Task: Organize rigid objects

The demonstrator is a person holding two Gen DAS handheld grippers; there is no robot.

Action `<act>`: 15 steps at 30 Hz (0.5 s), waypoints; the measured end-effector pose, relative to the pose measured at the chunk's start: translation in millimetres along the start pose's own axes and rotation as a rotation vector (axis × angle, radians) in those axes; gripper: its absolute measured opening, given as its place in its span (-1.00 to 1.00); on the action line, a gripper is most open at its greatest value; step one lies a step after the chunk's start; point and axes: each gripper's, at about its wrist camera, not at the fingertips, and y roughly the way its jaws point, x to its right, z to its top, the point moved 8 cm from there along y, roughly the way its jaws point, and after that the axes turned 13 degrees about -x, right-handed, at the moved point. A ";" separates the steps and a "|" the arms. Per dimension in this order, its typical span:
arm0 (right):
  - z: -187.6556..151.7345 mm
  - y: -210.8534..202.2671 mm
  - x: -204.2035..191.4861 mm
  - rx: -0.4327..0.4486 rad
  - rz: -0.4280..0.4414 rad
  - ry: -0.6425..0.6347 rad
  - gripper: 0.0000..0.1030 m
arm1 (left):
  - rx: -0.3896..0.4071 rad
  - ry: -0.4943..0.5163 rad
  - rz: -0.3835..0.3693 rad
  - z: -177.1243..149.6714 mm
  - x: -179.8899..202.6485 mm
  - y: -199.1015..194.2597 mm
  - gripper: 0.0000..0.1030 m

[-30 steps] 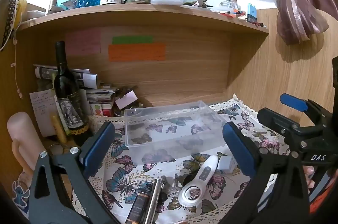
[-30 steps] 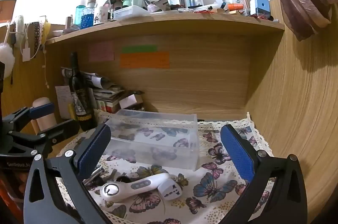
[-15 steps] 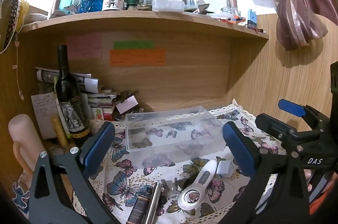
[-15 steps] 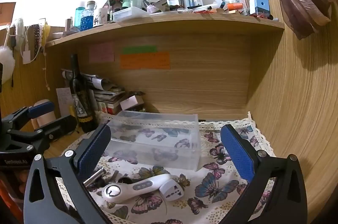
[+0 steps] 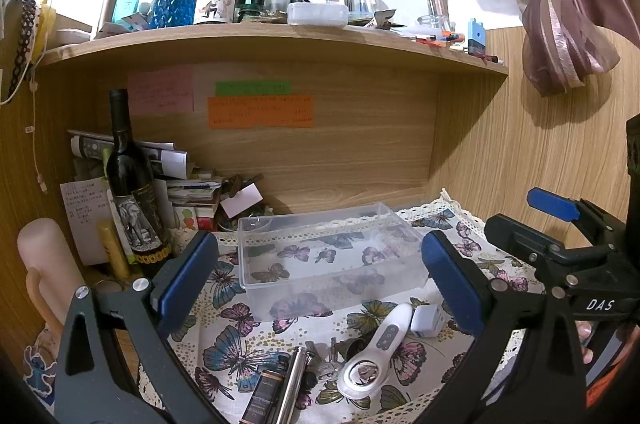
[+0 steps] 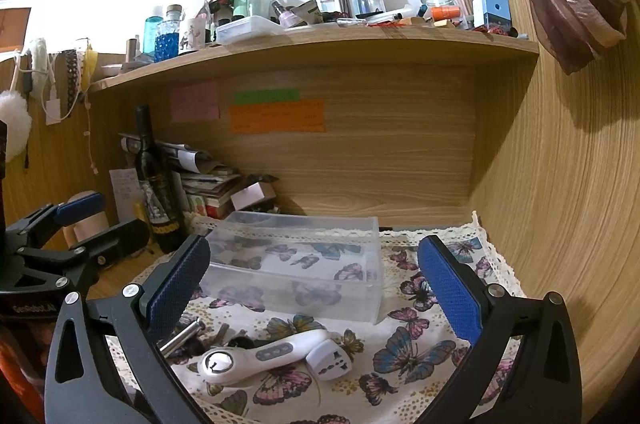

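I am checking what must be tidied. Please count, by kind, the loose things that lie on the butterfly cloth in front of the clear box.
White handheld device: 1
White plug adapter: 1
Metal cylinder: 1
Black tube: 1
Bunch of keys: 1
Total: 5
The clear box is empty. Both grippers, left and right, are open and hold nothing.

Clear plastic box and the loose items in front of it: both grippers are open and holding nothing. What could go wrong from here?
1. The white handheld device lies against the travel adapter; grabbing one will likely nudge the other.
2. The metal tube, keys and dark case lie crowded together, so the left gripper may pinch two at once.
3. The wine bottle stands just left of the clear box; a wide leftward swing might topple it.
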 end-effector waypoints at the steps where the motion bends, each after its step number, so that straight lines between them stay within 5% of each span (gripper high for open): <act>1: 0.0 -0.4 -0.1 0.001 0.001 0.000 1.00 | 0.000 0.000 0.001 -0.1 0.2 0.0 1.00; 15: -0.6 -0.6 -2.3 0.001 0.006 0.001 1.00 | 0.003 0.001 0.001 0.1 0.3 -0.2 1.00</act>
